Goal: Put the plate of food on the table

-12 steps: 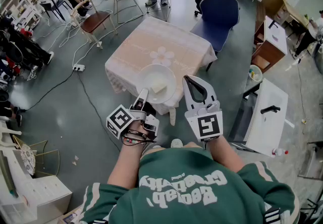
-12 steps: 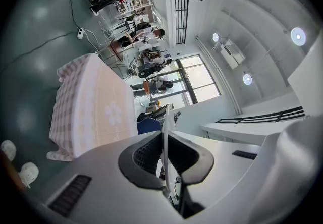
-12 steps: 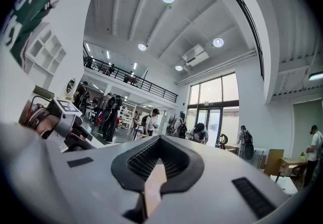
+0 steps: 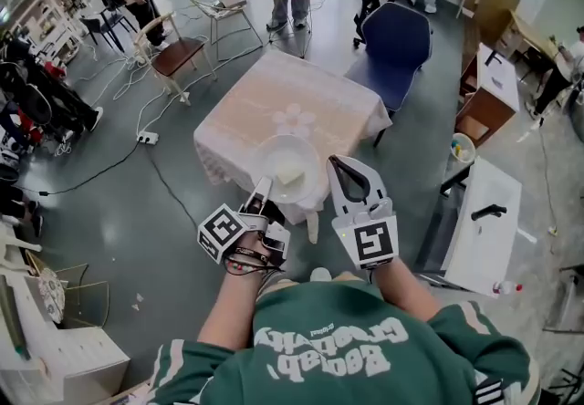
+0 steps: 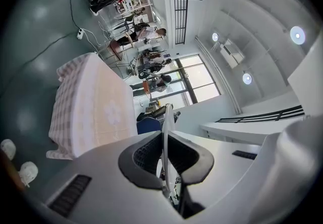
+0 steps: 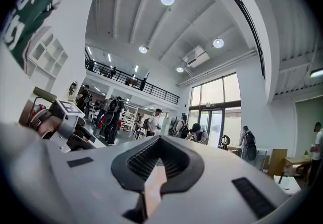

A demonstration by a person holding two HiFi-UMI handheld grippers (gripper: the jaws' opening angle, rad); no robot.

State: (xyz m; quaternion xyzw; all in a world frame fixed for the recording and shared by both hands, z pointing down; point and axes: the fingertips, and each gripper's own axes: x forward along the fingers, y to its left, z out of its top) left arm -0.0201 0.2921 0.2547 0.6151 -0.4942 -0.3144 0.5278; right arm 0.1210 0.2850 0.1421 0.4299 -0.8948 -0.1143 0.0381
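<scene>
A white plate (image 4: 274,155) with a pale piece of food (image 4: 290,175) hangs over the near edge of the square table (image 4: 292,102), which has a pale pink cloth. My left gripper (image 4: 264,188) is shut on the plate's near rim. In the left gripper view the rim (image 5: 166,119) runs edge-on between the black pads of that left gripper (image 5: 164,140), with the table (image 5: 96,107) beyond. My right gripper (image 4: 349,168) is just right of the plate, shut and empty. In the right gripper view, the right gripper (image 6: 158,143) points up into the hall.
A blue chair (image 4: 398,27) stands at the table's far right corner and a wooden chair (image 4: 175,46) at its far left. A white cabinet (image 4: 482,216) is on my right. Cables and a power strip (image 4: 146,137) lie on the floor to the left. People stand at the back.
The whole view has slid down a little. The plate stays in the left gripper over the table's near edge, and the right gripper keeps its place beside it.
</scene>
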